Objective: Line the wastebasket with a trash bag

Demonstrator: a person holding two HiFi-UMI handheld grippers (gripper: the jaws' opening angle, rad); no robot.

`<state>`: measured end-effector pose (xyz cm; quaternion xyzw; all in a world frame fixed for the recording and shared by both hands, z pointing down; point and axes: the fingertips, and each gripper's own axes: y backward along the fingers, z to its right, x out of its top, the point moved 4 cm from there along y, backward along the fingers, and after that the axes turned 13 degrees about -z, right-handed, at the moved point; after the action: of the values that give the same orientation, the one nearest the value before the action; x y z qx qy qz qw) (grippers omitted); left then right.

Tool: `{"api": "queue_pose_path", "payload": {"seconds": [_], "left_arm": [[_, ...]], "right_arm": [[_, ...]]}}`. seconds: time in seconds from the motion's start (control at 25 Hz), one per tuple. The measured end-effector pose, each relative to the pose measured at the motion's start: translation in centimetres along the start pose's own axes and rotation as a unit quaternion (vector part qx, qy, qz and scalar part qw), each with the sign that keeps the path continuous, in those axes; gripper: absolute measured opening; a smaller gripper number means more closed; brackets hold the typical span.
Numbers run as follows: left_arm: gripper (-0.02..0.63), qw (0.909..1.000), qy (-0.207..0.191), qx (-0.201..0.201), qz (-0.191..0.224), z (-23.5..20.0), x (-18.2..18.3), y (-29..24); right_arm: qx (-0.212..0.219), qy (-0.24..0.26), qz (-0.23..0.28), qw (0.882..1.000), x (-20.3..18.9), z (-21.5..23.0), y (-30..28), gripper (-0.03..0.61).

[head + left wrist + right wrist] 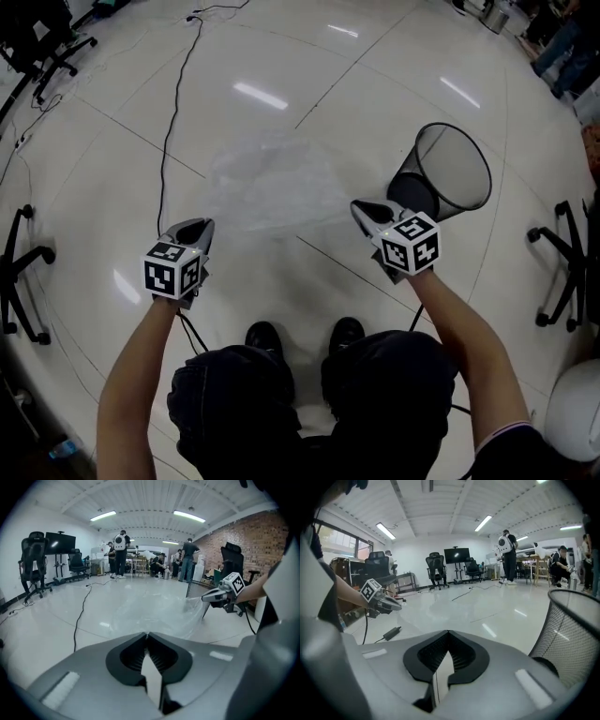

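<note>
Open lab hall: brick wall [253, 541], office chairs [436, 570], wheeled monitor [457, 555]

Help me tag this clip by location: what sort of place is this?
Likely a large open office or lab workspace: swivel office chairs and a stand-mounted screen along one wall, a brick wall on another side, people gathered at the far end, and a glossy white floor.

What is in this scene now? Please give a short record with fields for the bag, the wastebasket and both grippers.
trash bag: clear film, spread between both grippers
left gripper: jaws shut on one bag edge
right gripper: jaws shut on the other edge
wastebasket: black mesh, on the floor beside the right gripper, not yet lined
</note>
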<state>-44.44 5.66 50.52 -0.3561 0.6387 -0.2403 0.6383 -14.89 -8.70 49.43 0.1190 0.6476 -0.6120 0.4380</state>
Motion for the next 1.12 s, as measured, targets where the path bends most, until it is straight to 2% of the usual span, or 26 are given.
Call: {"api": "queue_pose_path", "payload": {"seconds": [0.24, 0.56, 0.88, 1.12], "left_arm": [[0.011, 0.9982, -0.055, -0.005, 0.022, 1.6, 4.6, 5.4], [0.011, 0.9903, -0.121, -0.054, 0.041, 6.5, 9.5, 11.5], [0.011, 0.9756, -0.185, -0.089, 0.078, 12.7, 14.8, 15.1], [0.011, 0.9642, -0.219, -0.112, 0.099, 17.0, 17.2, 16.9]], "right_arm": [[-0.021, 0.016, 0.047, 0.999, 3.4, -0.9, 6.3, 0.002], [-0.051, 0.029, 0.093, 0.994, 4.7, -2.6, 14.9, 0.002], [-0.105, 0.029, 0.147, 0.983, 4.8, -3.3, 24.1, 0.002], [-0.148, 0.021, 0.170, 0.974, 3.6, -3.6, 30.0, 0.002]]}}
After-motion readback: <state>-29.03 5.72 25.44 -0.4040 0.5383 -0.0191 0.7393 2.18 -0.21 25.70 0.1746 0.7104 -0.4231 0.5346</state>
